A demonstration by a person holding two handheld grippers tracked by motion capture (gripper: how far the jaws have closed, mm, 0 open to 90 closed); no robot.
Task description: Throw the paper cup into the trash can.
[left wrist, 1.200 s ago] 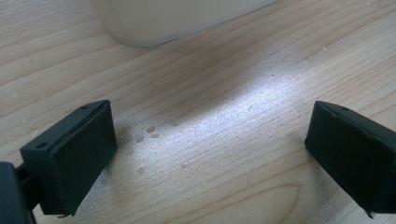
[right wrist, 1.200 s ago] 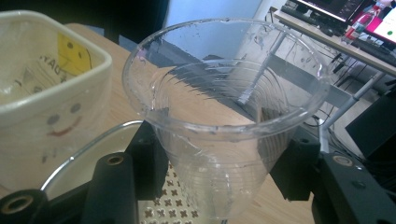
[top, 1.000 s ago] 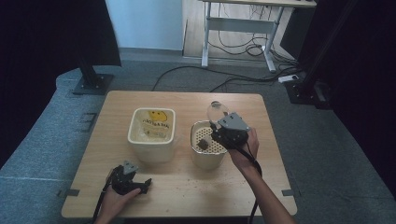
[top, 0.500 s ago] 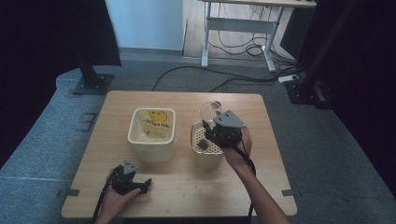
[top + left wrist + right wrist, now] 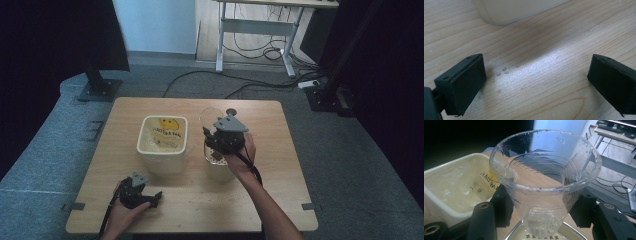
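Midway, by the look of it. Right tongs (image 5: pixel 214 137) clamped on a clear plastic cup (image 5: pixel 211 120), held in the air above a round cream container (image 5: pixel 217 170), at 3 o'clock from the square cream tub (image 5: pixel 162 160). Nothing visible inside the cup beyond droplets on its wall, so probably emptied already. Probably left to do: putting the cup down on the surface (image 5: pixel 280 190) and letting go. Left tongs (image 5: pixel 150 197) parked at 7 o'clock from the square tub, low on the surface, taking no part.

From the high view: the whole layout, the two containers side by side and just apart, and a clear bag with a yellow smiley print (image 5: pixel 165 131) lining the square tub.

From the right gripper view: the grip itself, right tongs (image 5: pixel 542 207) pressing both sides of the ribbed cup (image 5: pixel 544 182) low on its body, mouth toward 12 o'clock. Below it, the round container's rim (image 5: pixel 569 230) and small cross-shaped marks at its bottom; at 9 o'clock, the square tub (image 5: pixel 439 202).

From the left gripper view: left tongs (image 5: pixel 536 82) standing wide apart with nothing between, bare wood grain (image 5: pixel 536 50) and a few small drops (image 5: pixel 502 71) near the 9 o'clock jaw.
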